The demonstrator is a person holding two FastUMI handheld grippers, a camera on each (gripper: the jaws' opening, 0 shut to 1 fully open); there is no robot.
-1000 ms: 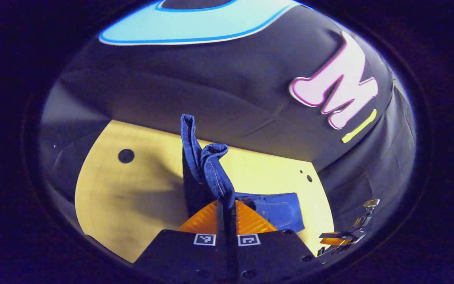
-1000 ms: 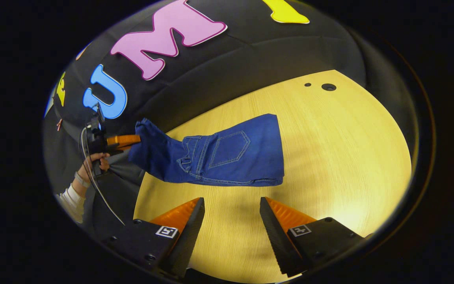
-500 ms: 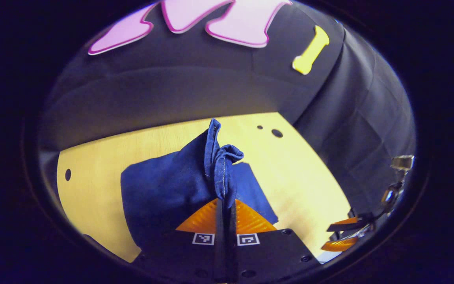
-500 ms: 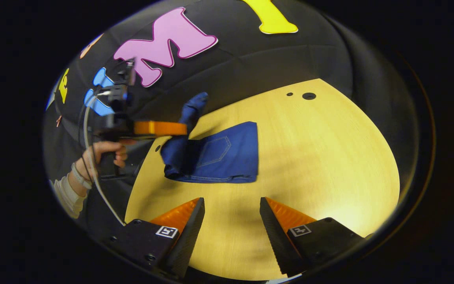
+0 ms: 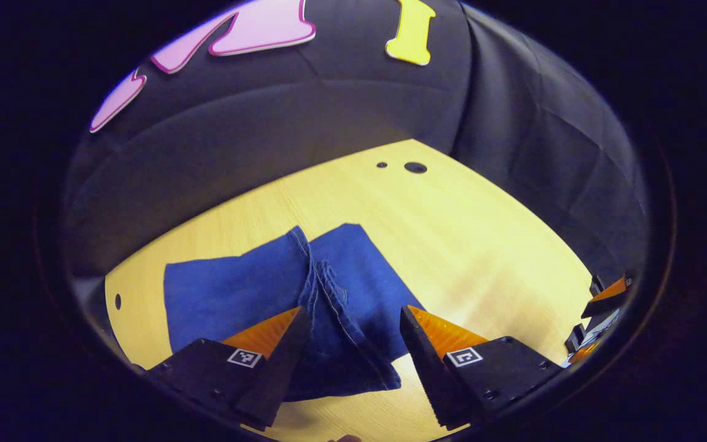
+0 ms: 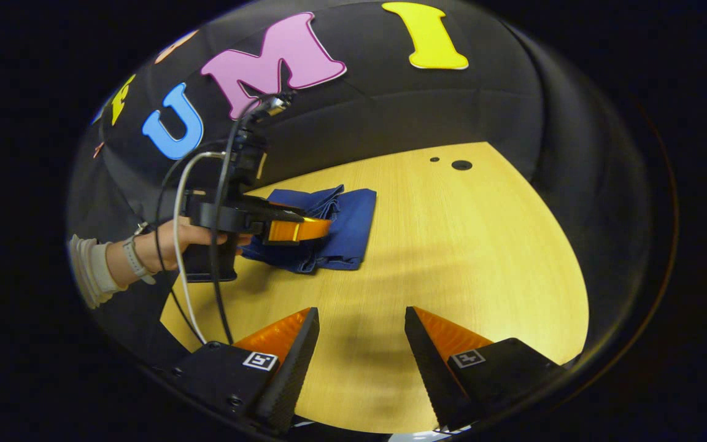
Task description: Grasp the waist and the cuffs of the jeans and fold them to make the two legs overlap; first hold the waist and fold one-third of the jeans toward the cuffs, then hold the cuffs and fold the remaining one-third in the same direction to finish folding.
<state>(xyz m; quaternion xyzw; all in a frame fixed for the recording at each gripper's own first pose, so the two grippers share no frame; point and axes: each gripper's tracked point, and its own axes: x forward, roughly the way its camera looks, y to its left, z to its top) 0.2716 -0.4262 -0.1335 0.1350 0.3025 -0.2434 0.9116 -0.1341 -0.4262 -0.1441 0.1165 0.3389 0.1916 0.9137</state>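
Two grippers spread wide and holding nothing, left gripper (image 5: 350, 319) low over folded jeans (image 5: 255, 294) on counter (image 5: 482, 245), right gripper (image 6: 356, 325) well apart.

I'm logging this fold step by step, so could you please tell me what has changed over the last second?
The left gripper carried the cuffs over the folded jeans, lowered them and let go; its jaws, shut on the denim before, now stand open. The right gripper stayed open over the bare table, away from the jeans.
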